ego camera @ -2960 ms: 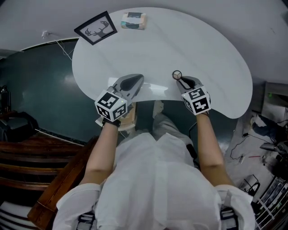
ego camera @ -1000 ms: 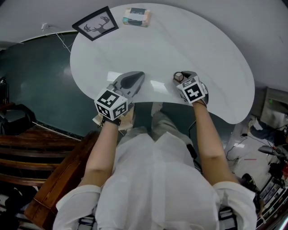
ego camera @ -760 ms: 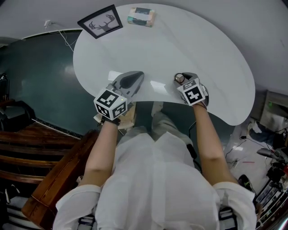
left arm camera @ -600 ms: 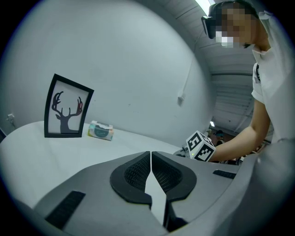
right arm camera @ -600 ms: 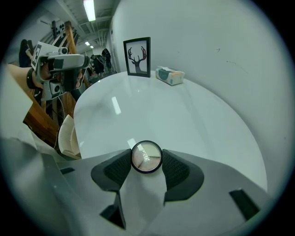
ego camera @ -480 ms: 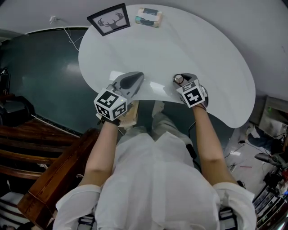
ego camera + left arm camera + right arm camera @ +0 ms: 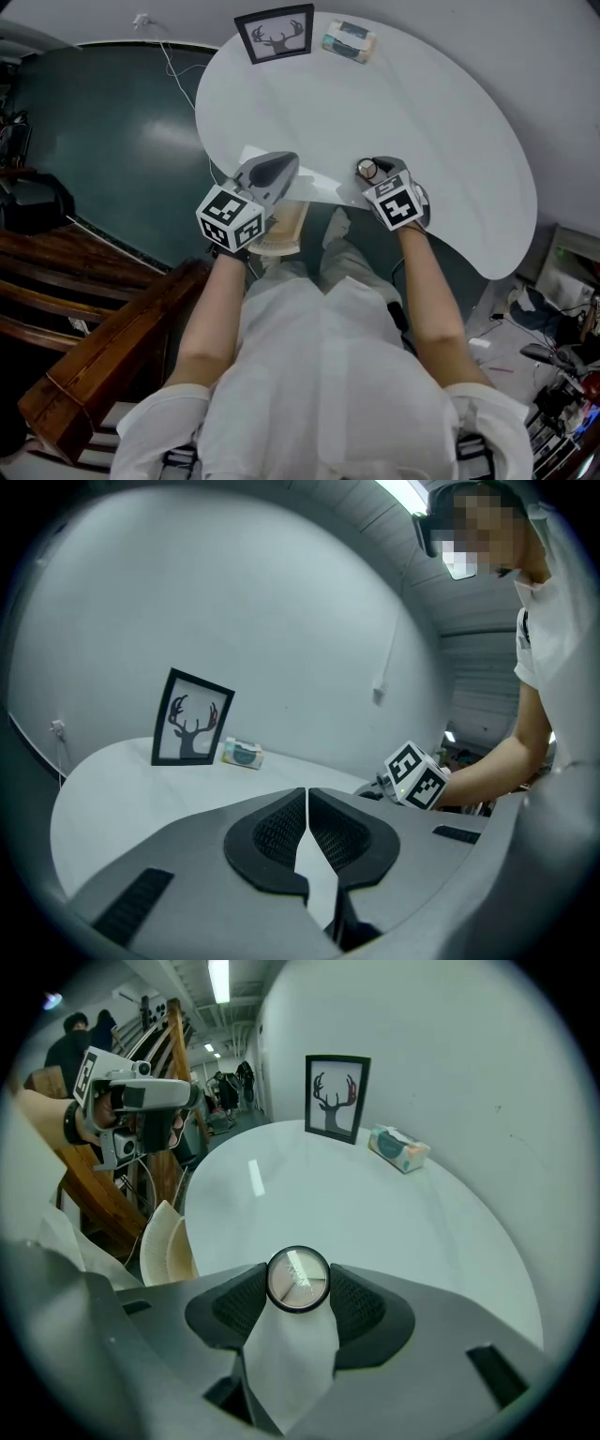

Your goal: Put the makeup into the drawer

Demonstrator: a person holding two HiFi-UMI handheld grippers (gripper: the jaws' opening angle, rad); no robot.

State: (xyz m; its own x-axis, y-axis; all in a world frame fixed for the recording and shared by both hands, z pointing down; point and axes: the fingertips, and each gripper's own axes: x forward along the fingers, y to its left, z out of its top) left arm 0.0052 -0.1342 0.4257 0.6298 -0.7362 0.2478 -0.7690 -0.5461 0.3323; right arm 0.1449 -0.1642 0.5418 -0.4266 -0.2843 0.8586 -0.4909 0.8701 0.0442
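Observation:
A small round makeup compact (image 7: pixel 367 169) (image 7: pixel 298 1278) with a black rim sits between the jaws of my right gripper (image 7: pixel 373 171) (image 7: pixel 298 1290), which is shut on it just above the white table (image 7: pixel 441 122) near its front edge. My left gripper (image 7: pixel 283 162) (image 7: pixel 307 795) hovers over the table's front edge to the left, its jaws pressed together with nothing between them. Below that edge a pale drawer (image 7: pixel 281 225) (image 7: pixel 167 1244) stands pulled out, partly hidden by the left gripper.
A framed deer picture (image 7: pixel 274 33) (image 7: pixel 192 719) (image 7: pixel 336 1096) and a tissue pack (image 7: pixel 349 41) (image 7: pixel 242 753) (image 7: pixel 398 1147) stand at the table's far side. Wooden stairs (image 7: pixel 103 375) are on the left, and cluttered floor (image 7: pixel 553 347) on the right.
The head view has swung, so the table sits further right in it. My right gripper has drawn the compact slightly toward the front edge. More of the drawer shows now.

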